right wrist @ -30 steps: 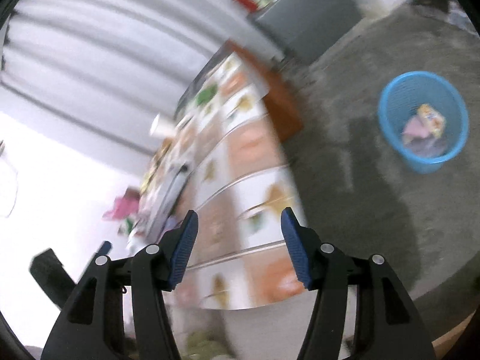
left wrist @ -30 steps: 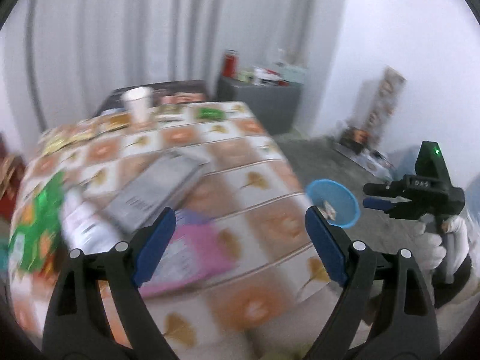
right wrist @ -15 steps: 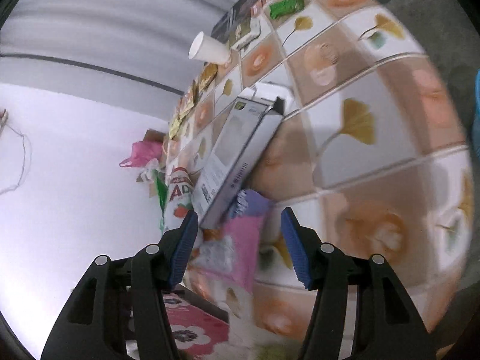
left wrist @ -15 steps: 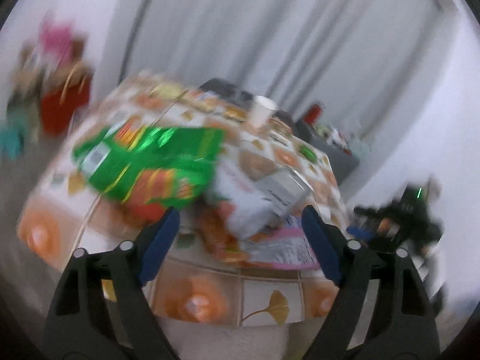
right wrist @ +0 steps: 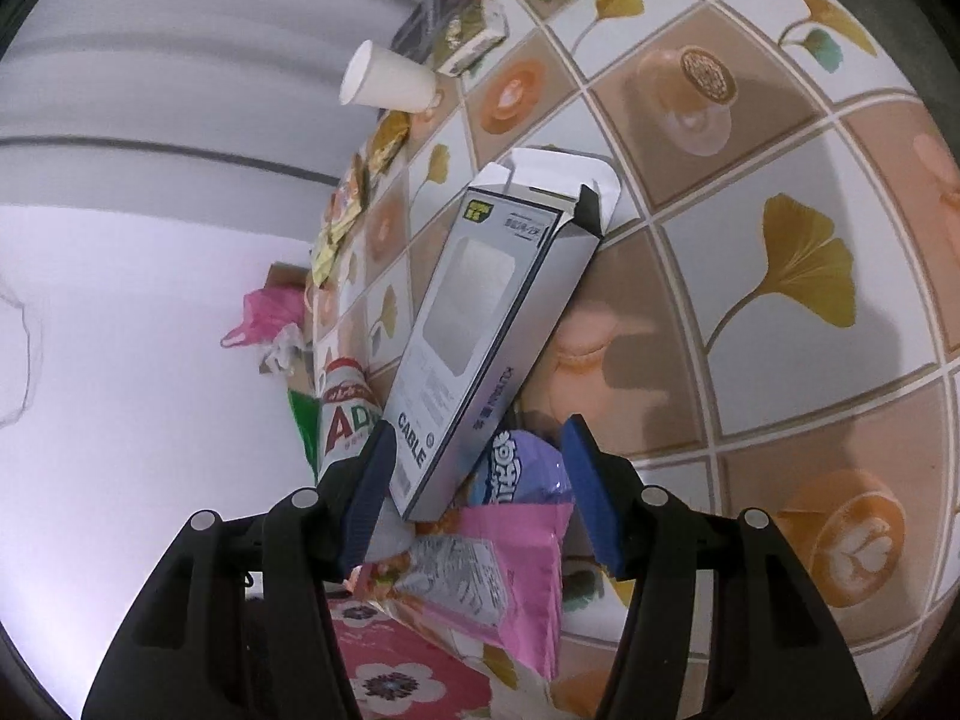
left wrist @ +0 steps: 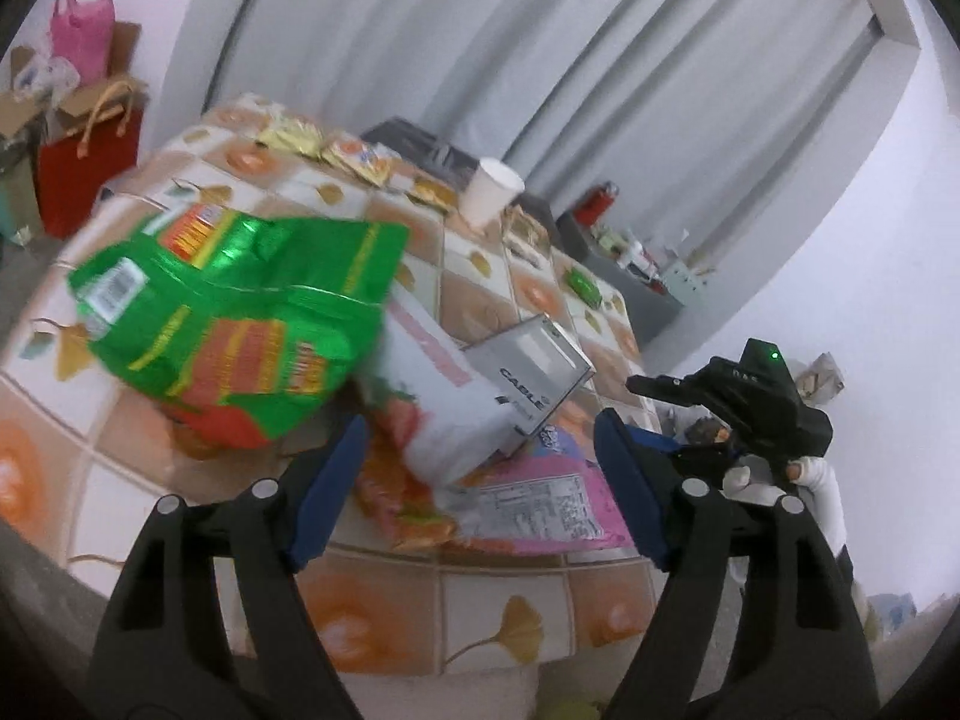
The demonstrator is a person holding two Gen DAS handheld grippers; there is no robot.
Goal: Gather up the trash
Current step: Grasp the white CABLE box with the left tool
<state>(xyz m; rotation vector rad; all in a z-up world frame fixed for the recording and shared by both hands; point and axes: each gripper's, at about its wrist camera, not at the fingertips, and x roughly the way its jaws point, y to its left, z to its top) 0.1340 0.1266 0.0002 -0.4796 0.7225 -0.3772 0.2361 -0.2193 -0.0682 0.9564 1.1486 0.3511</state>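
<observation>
i'm at the near edge of the surface (left wrist: 492,612) with both grippers over the heap of trash there. my left gripper (left wrist: 480,480) is fairly wide and its jaws are closing, with nothing pressed between them; the white pouch (left wrist: 438,414) and the pink wrapper (left wrist: 540,510) sit just ahead in the gap. my right gripper (right wrist: 480,489) is about half open and empty, with the low end of the cable box (right wrist: 480,330) and a purple pack (right wrist: 516,468) showing between its jaws.

the trash is piled: the box leans on the pouch and wrapper, and the green bag (left wrist: 240,312) lies toward the left edge, touching the pouch. a cup (left wrist: 489,192) and small packets sit near the far edge, well apart from the heap.

as i judge it, the step is to pick one piece each. the box is stiff, so i'd take it with the right across its narrow sides near the low end; it should lift clean. the left should go for the pouch, which looks soft and may sag or slip, so i'd bite deep past its edge, not at a corner. lifting the box first should keep it from toppling when the pouch moves. the bin is not in view here.
</observation>
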